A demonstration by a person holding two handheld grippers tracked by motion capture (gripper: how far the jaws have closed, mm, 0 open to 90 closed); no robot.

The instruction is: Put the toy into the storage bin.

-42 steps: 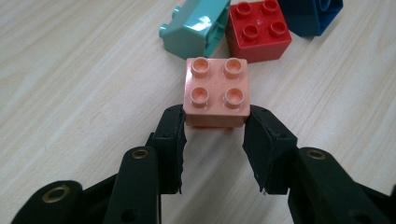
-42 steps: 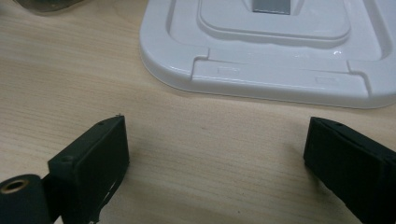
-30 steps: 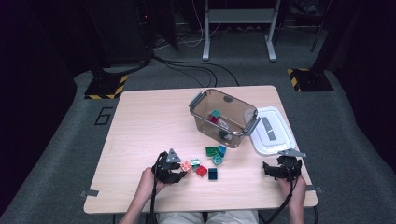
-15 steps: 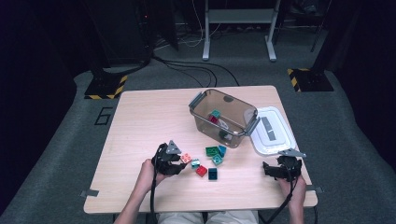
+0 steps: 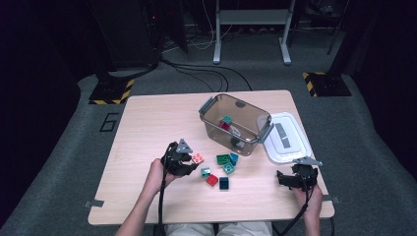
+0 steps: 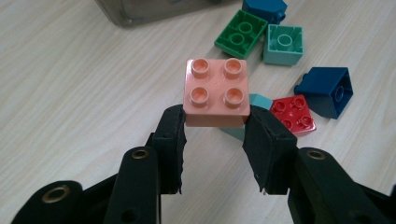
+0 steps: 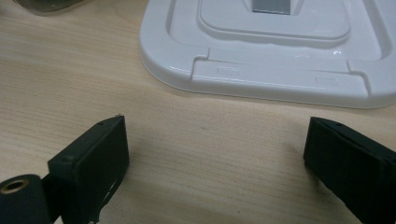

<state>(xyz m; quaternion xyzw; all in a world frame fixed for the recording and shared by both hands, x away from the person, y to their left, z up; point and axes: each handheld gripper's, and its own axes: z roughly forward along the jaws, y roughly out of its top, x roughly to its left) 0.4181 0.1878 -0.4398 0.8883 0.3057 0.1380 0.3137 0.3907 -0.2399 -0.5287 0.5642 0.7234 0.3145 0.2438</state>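
Left gripper view: left gripper [image 6: 215,123] jaws clamp pink brick [image 6: 216,92], studs up, raised off the bench [image 5: 147,128], left of the loose bricks [image 5: 221,169]. Clear bin [image 5: 235,123] sits farther back. Right gripper [image 7: 217,149] jaws gape wide, empty, near white lid [image 7: 280,56].

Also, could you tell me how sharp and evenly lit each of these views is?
High view: table bright, surroundings nearly black. Left gripper view: pink brick crisp, soft shadows. Right gripper view: white lid bright and sharp, the near jaws slightly soft.
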